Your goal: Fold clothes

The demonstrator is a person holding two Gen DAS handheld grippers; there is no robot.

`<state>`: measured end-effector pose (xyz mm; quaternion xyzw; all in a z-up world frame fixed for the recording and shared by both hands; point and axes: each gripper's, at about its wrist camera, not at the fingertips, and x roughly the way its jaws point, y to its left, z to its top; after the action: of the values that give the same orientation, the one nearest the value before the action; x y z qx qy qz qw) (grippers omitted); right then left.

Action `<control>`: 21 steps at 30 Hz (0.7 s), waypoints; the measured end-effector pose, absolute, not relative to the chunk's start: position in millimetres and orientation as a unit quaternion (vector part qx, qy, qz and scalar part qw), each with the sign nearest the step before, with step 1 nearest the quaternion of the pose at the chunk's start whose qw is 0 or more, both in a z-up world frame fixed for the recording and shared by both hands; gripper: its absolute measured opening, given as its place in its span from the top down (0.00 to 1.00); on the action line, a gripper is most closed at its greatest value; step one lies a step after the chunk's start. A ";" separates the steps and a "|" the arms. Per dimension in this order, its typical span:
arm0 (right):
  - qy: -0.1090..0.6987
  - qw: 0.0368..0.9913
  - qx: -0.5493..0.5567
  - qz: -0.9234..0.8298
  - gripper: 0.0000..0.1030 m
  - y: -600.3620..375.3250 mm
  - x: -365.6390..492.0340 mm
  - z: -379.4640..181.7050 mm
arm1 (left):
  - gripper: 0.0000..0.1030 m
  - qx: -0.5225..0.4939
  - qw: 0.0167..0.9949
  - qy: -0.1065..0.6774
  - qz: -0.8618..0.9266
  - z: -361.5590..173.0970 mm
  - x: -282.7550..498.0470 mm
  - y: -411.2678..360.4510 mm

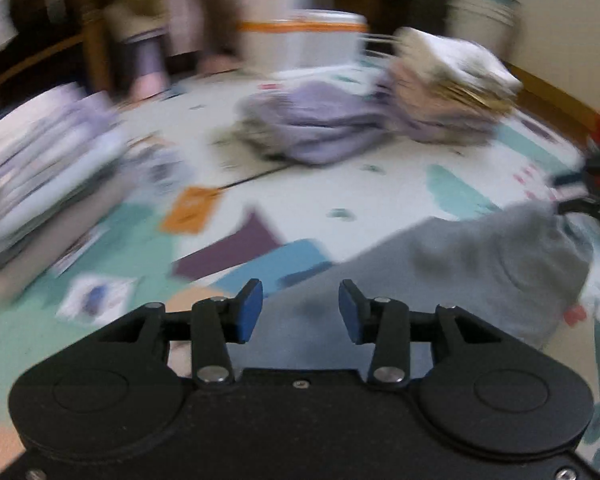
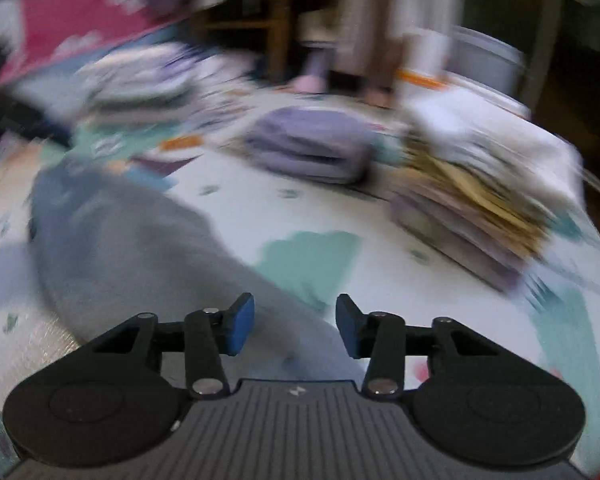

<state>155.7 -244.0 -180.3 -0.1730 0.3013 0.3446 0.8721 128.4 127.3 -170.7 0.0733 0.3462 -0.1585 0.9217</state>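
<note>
A grey garment (image 1: 460, 276) lies spread on the patterned mat, blurred by motion. My left gripper (image 1: 300, 310) hovers over its near edge, open, with nothing between the blue pads. In the right wrist view the same grey garment (image 2: 140, 248) stretches from far left toward the fingers. My right gripper (image 2: 295, 330) is open above the garment's near end, holding nothing. The other gripper (image 1: 596, 188) shows at the far right of the left wrist view, beside the garment's far corner.
A folded lilac pile (image 1: 320, 124) and a taller mixed stack (image 1: 452, 92) sit at the back of the mat (image 1: 380, 192). Another folded stack (image 1: 40, 172) lies at left. A white tub with an orange band (image 1: 300, 40) and chair legs stand behind.
</note>
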 end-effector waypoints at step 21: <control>0.339 0.845 -0.187 0.370 0.64 -173.5 194.7 -216.5 | 0.57 0.195 0.870 0.348 -0.289 -216.8 185.9 9.7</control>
<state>194.7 -173.5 -216.5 -0.1865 0.3393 0.3695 0.8447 185.9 9.7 -216.8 0.1947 0.3479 -0.2893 0.8702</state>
